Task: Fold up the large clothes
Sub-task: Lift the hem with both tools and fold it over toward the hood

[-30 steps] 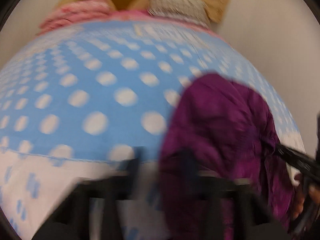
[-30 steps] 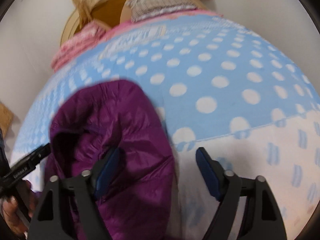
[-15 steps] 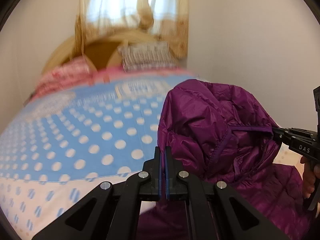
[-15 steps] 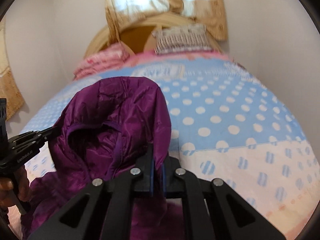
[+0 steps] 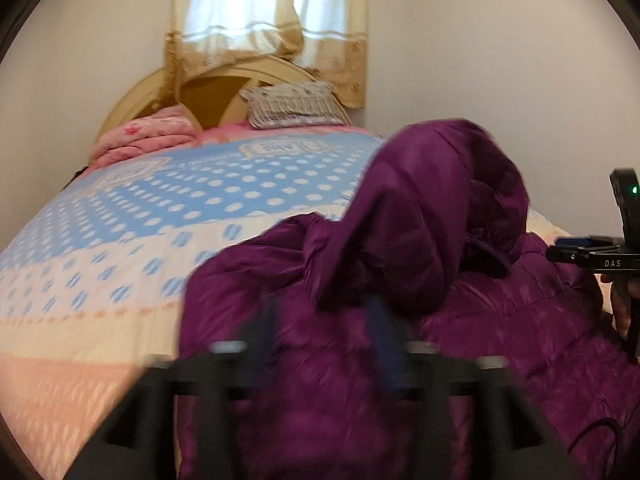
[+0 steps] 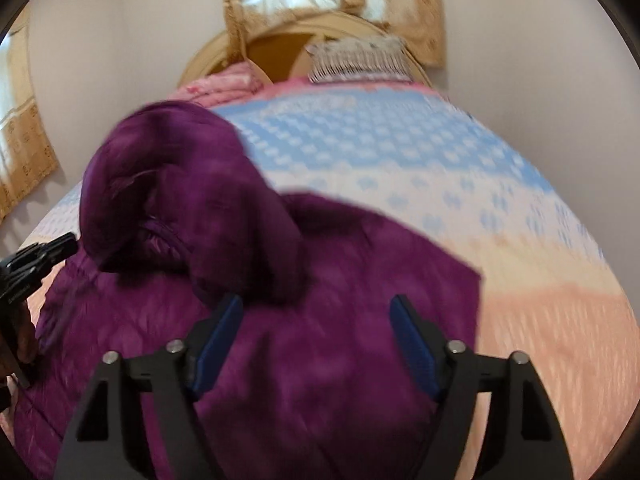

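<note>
On the bed (image 5: 120,248), a purple jacket (image 6: 320,360) is spread, its hood (image 6: 180,184) bunched up. Both the left gripper (image 5: 324,336) and right gripper (image 6: 316,336) are seen opening above it; nothing seems gripped, though blur hinders certainty.

One purple jacket (image 5: 420,320), one bed (image 5: 120,240), one pillow (image 5: 292,106), one pink blanket (image 5: 140,136), two claws (image 6: 316,320) (image 5: 324,328).

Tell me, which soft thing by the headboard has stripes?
The grey striped pillow, propped against the headboard on the right. The other, a folded pink blanket on the left, has none.
</note>
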